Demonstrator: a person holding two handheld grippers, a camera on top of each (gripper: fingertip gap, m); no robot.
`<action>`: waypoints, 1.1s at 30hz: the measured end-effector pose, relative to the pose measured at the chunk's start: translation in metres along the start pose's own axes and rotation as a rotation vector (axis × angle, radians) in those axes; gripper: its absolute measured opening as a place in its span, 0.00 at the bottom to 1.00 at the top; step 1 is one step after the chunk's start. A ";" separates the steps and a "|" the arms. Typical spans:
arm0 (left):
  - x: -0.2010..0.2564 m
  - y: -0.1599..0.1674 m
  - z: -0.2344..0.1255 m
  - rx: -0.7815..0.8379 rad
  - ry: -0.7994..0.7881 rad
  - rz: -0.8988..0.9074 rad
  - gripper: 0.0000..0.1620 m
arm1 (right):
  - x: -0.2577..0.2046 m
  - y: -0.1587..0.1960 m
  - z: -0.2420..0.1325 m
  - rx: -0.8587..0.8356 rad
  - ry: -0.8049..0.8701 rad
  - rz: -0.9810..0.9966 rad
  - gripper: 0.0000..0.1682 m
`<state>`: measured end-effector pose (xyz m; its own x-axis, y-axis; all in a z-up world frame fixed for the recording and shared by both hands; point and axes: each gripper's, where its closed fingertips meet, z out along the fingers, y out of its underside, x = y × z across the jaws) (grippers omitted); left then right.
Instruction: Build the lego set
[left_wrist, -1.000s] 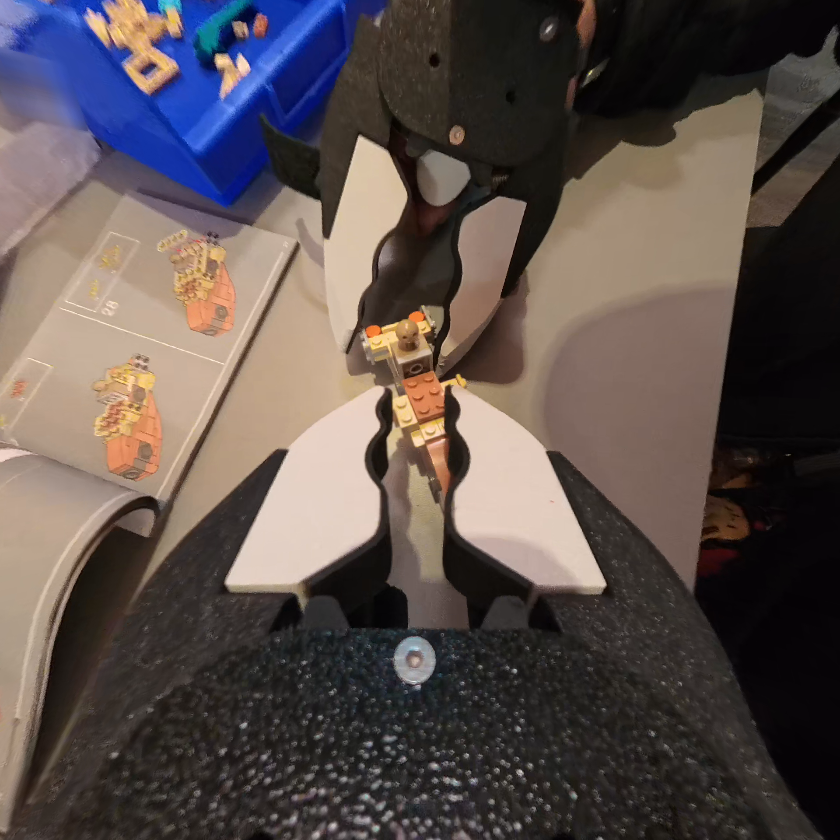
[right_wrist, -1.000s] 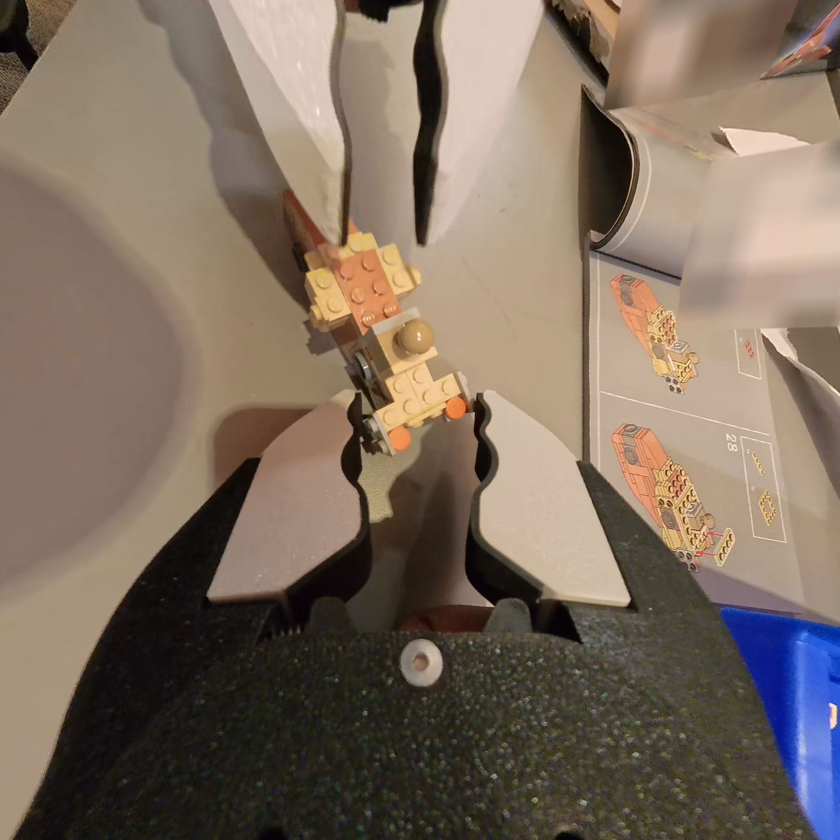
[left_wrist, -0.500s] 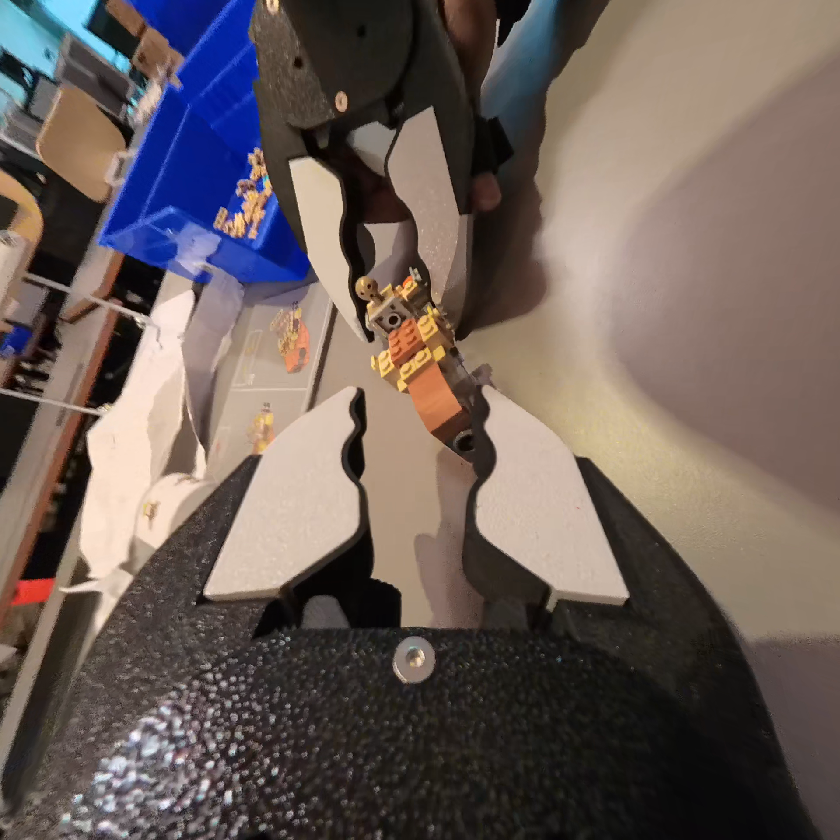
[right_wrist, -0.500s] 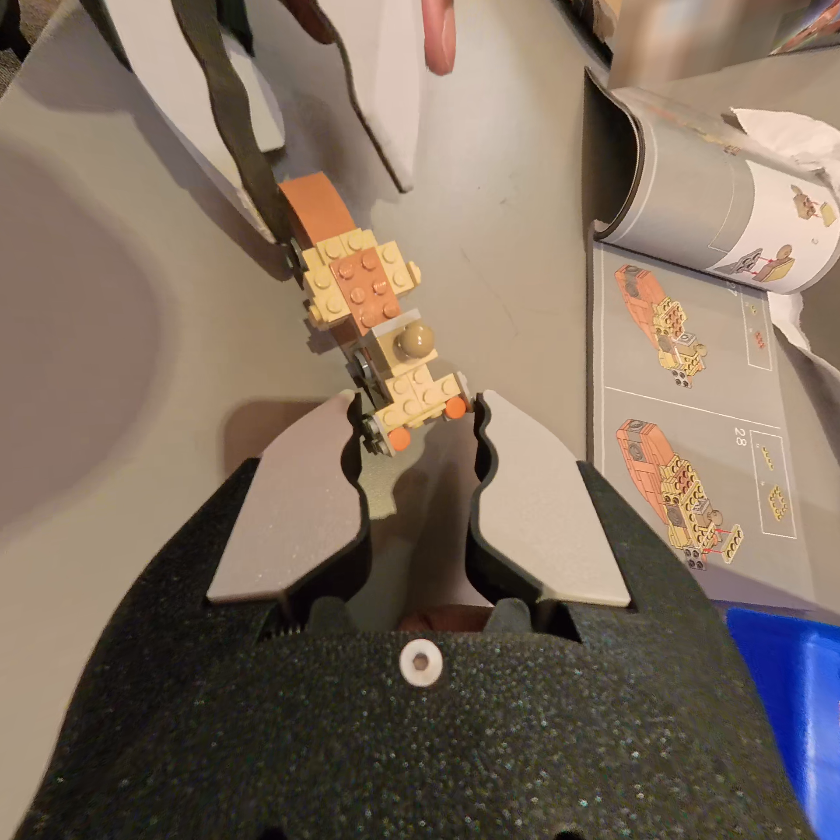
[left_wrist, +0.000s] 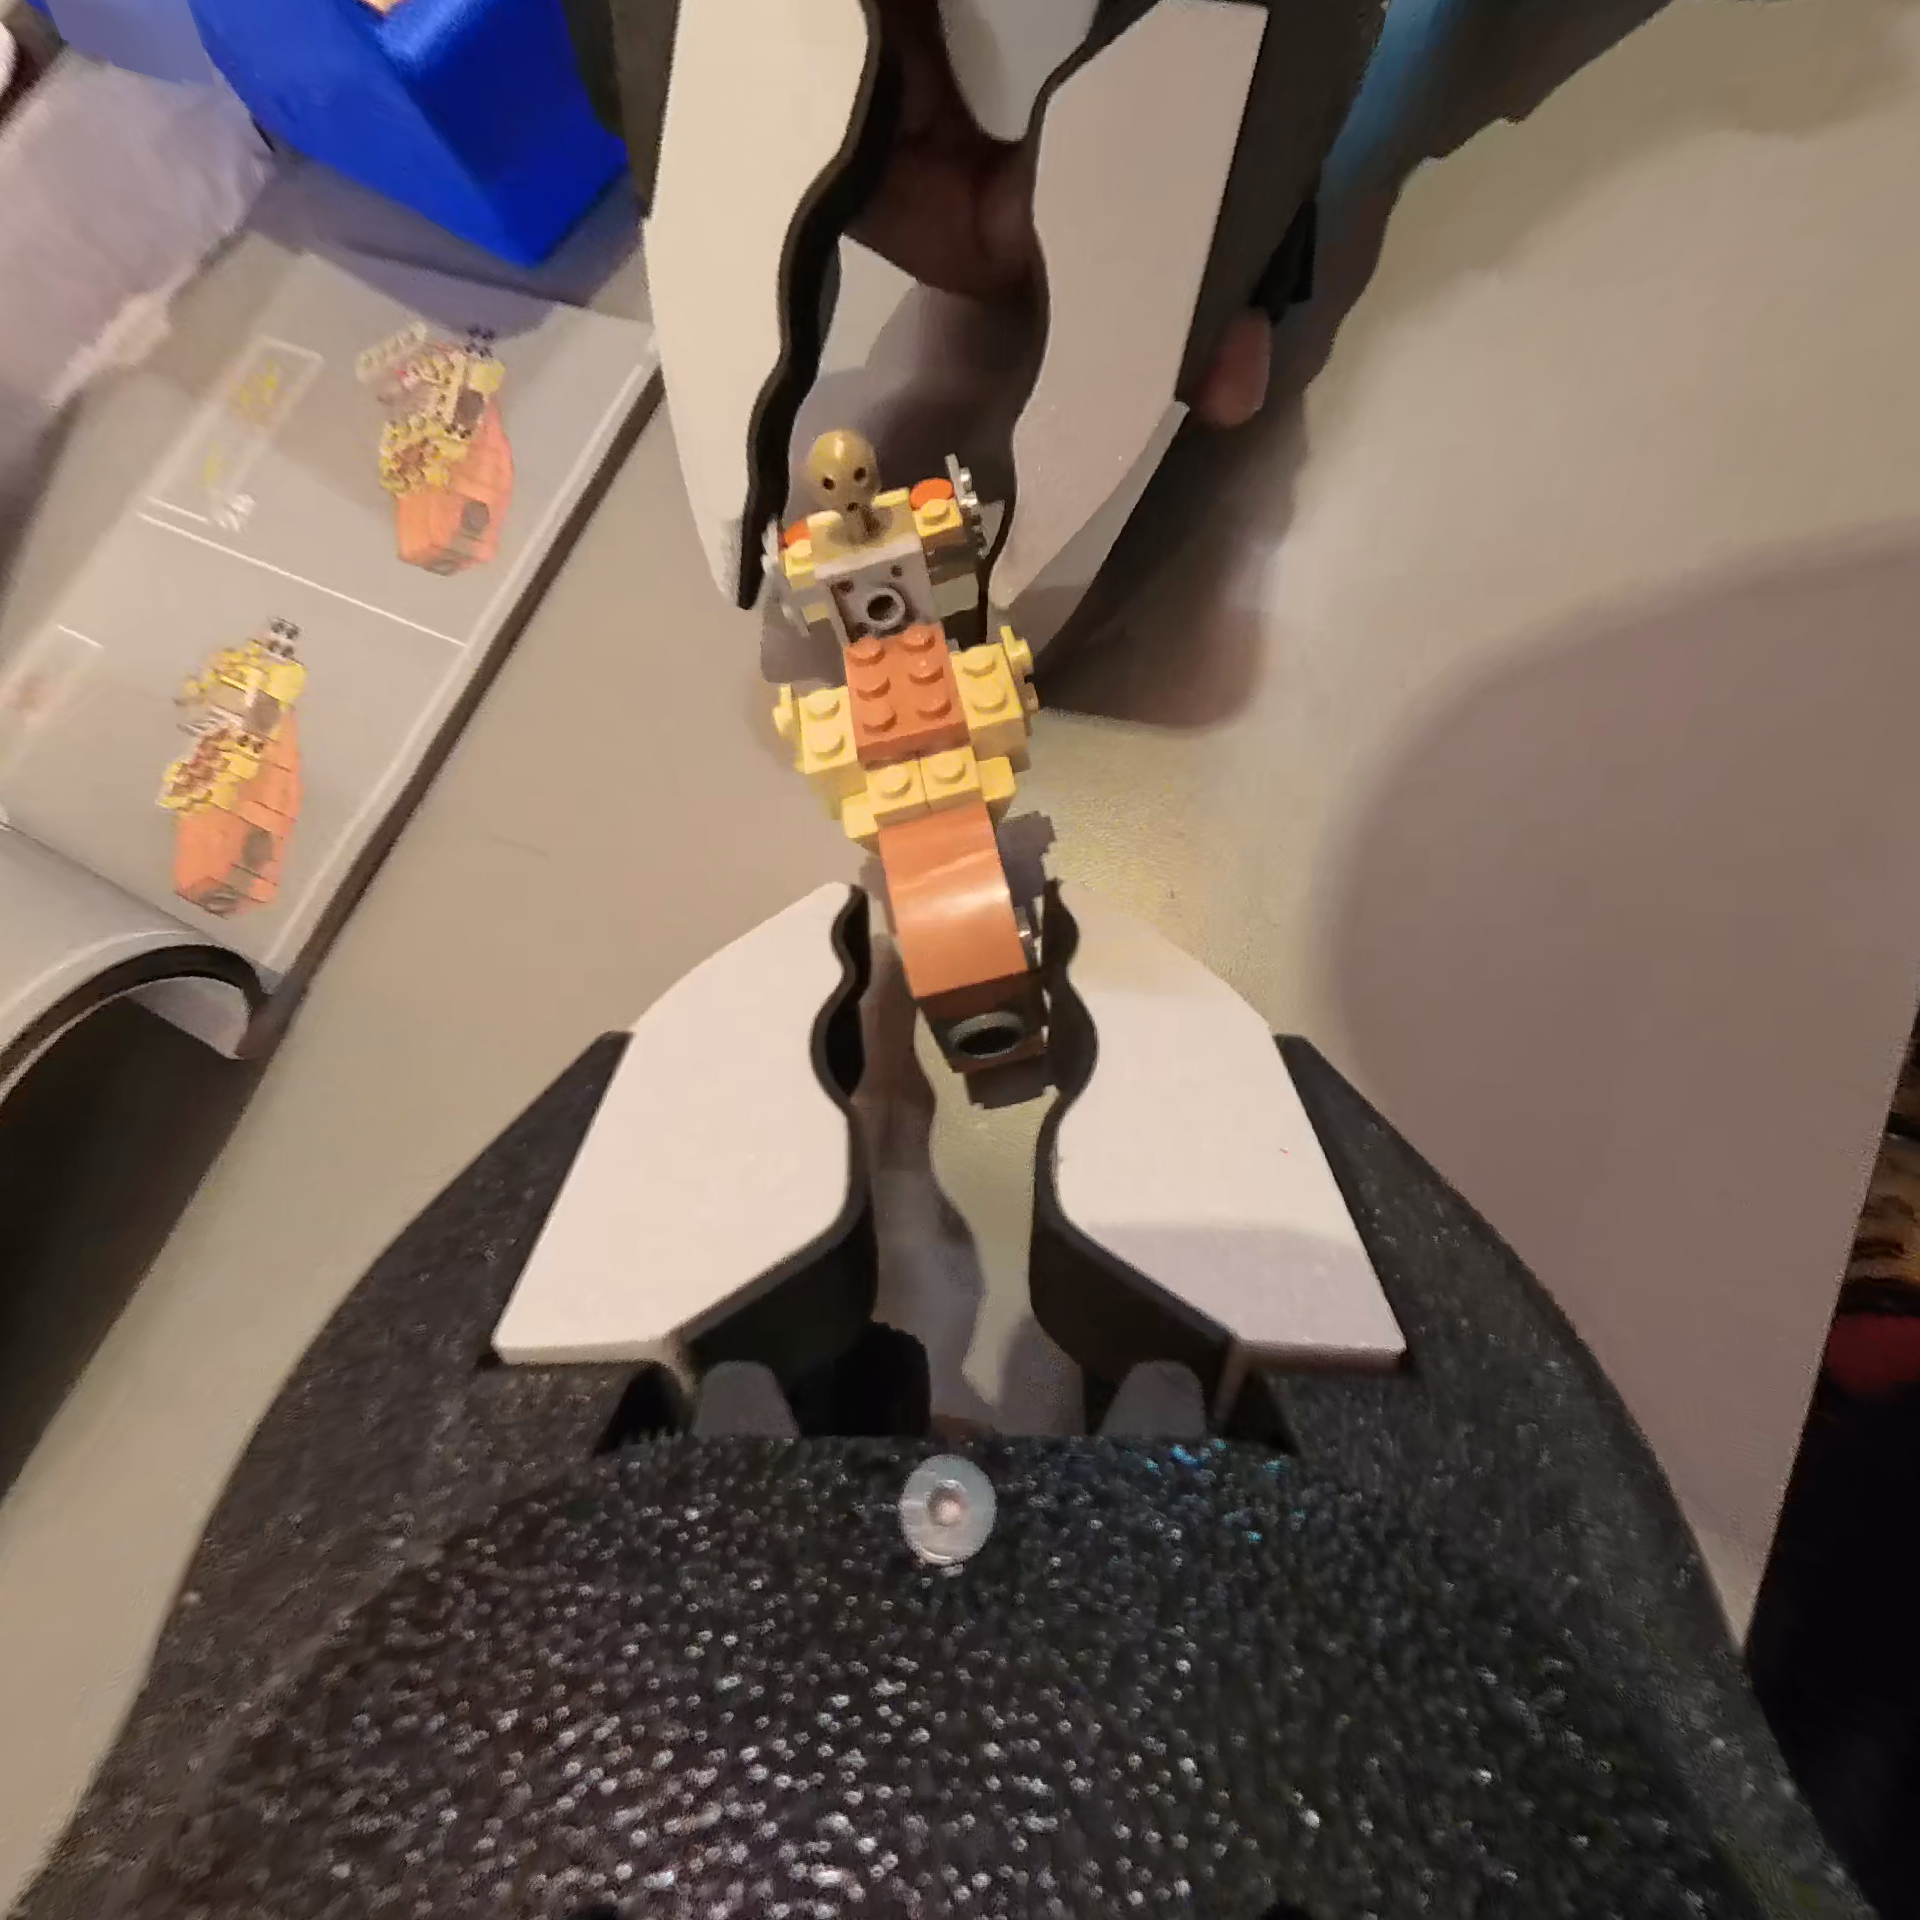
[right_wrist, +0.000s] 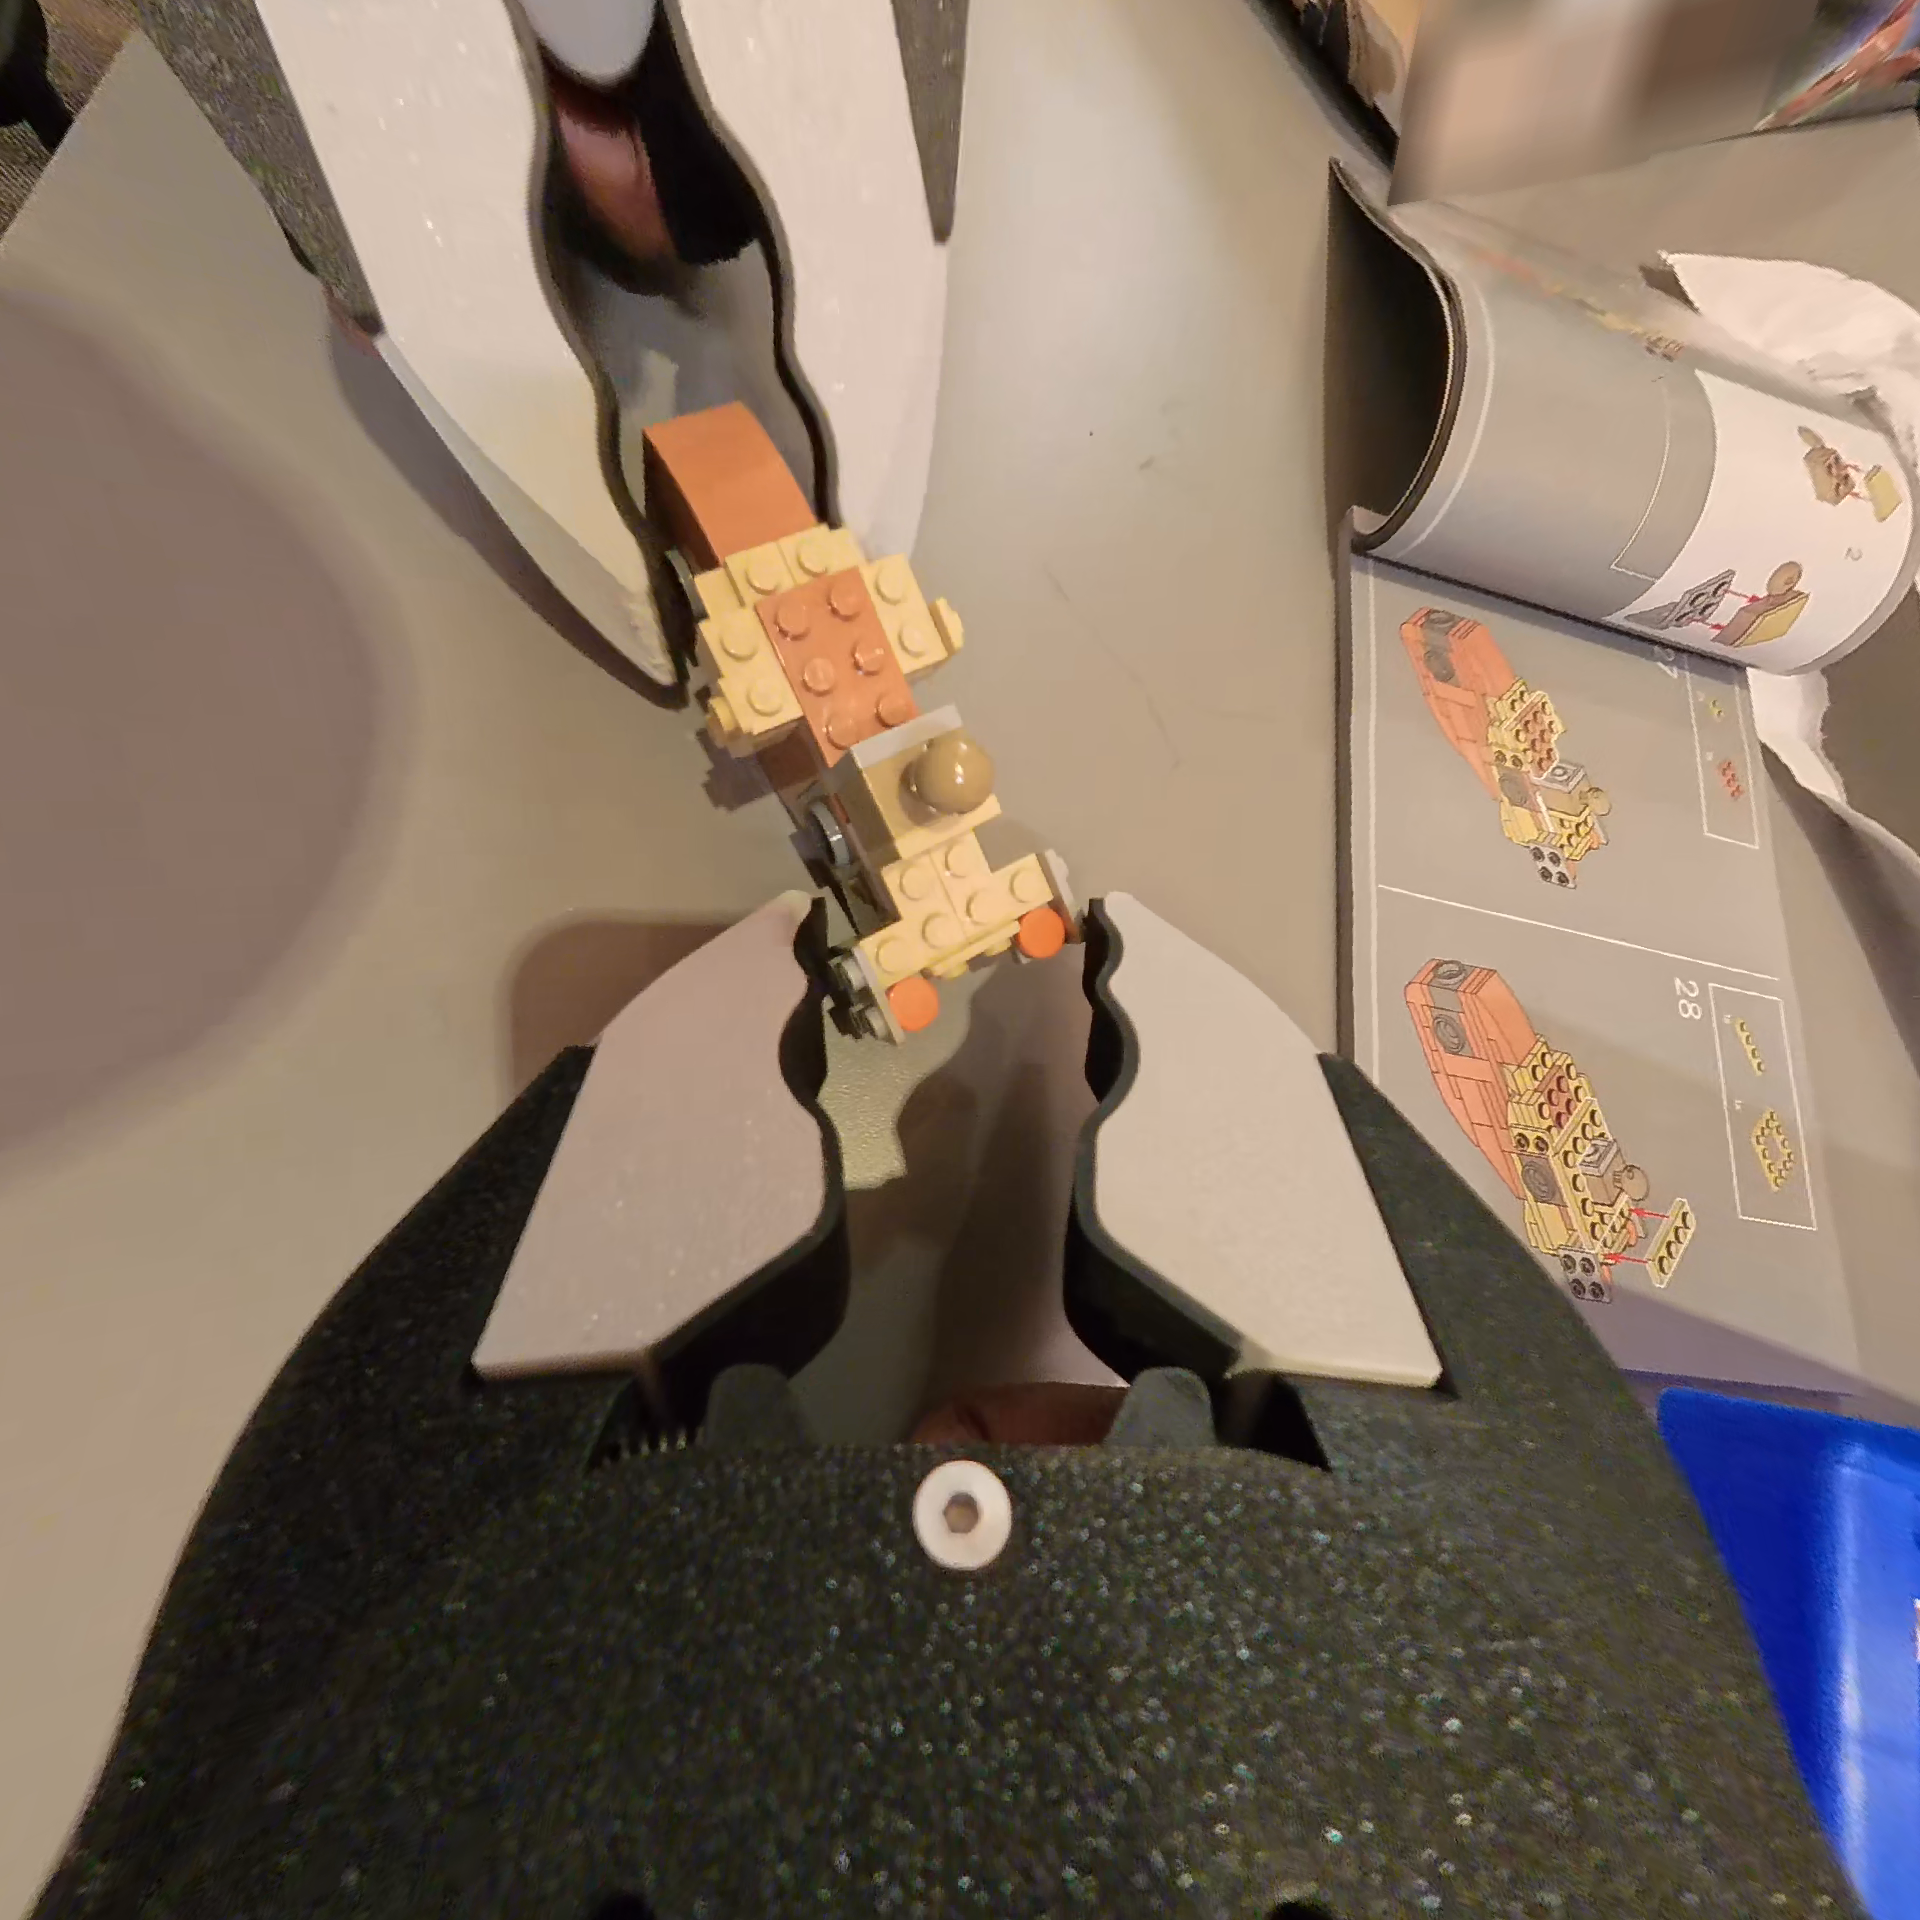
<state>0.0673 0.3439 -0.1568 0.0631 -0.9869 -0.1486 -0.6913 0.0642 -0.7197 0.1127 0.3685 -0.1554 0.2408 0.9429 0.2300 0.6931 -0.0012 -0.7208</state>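
Note:
A small lego model (left_wrist: 914, 717) of tan and brown bricks, with a tan ball on a grey block, is held between both grippers just above the grey table (left_wrist: 1455, 831). My left gripper (left_wrist: 951, 914) is shut around its curved brown end. My right gripper (right_wrist: 951, 914) is shut on its tan end with the orange studs. In the right wrist view the model (right_wrist: 831, 665) runs from my fingertips up to the left gripper (right_wrist: 748, 582). In the left wrist view the right gripper (left_wrist: 873, 561) faces mine from above.
An open instruction booklet (left_wrist: 312, 582) lies left of the model, and to the right in the right wrist view (right_wrist: 1558, 935). A blue parts bin (left_wrist: 416, 104) stands beyond it. Crumpled white paper (right_wrist: 1818, 343) lies by the booklet. The table edge (left_wrist: 1860, 1039) runs along the right. The gap from one gripper's tips to the other's is roughly 6 cm.
Half a second ago my left gripper was tilted and open beside the brown end. It has levelled out and closed around that end. The right gripper has kept its hold.

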 end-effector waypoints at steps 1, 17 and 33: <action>0.002 0.000 0.002 -0.001 0.017 -0.013 0.17 | 0.000 0.000 0.000 0.002 0.000 0.001 0.28; -0.020 -0.010 0.002 0.081 -0.026 -0.219 0.14 | 0.023 -0.015 -0.027 0.095 0.223 -0.169 0.36; -0.025 -0.020 -0.003 0.164 -0.044 -0.319 0.14 | 0.005 -0.046 -0.012 0.058 0.465 -0.373 0.28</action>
<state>0.0777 0.3669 -0.1368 0.2903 -0.9540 0.0749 -0.5071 -0.2197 -0.8334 0.0903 0.3695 -0.1133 0.2692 0.6318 0.7269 0.7528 0.3327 -0.5679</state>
